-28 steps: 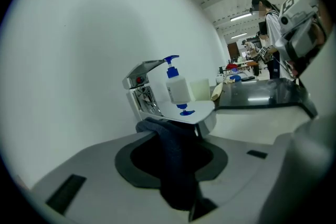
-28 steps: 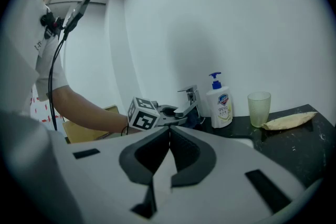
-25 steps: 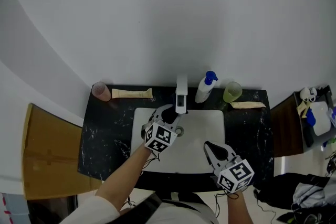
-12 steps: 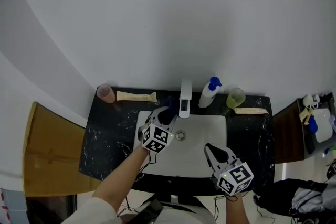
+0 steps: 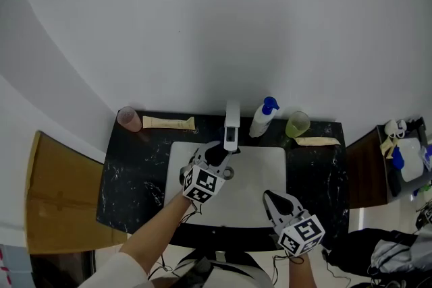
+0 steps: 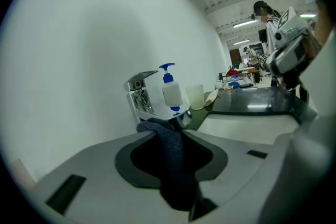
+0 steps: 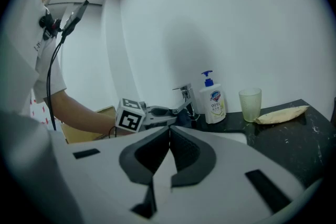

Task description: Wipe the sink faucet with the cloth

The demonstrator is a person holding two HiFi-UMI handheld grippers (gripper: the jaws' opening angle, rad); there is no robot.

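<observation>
The chrome faucet (image 5: 231, 125) stands at the back of the white sink (image 5: 260, 175). My left gripper (image 5: 214, 154) is shut on a dark blue cloth (image 5: 217, 156), which lies against the left side of the spout's tip. In the left gripper view the cloth (image 6: 172, 160) hangs bunched between the jaws of my left gripper (image 6: 169, 129), with the faucet (image 6: 139, 93) just beyond it. My right gripper (image 5: 271, 197) hovers over the sink's front right, shut and empty. In the right gripper view the jaws of my right gripper (image 7: 169, 131) meet, and the faucet (image 7: 186, 96) shows behind the left gripper (image 7: 157, 116).
A blue-capped soap bottle (image 5: 262, 117) and a green cup (image 5: 298, 123) stand right of the faucet, with a tube (image 5: 317, 141) beside them. A pink cup (image 5: 129, 119) and another tube (image 5: 167, 122) sit at the left on the black counter (image 5: 135, 172). A brown cardboard box (image 5: 57, 199) lies left.
My left gripper carried the cloth back along the faucet's left side, then returned forward to the spout tip. The right gripper stayed where it was.
</observation>
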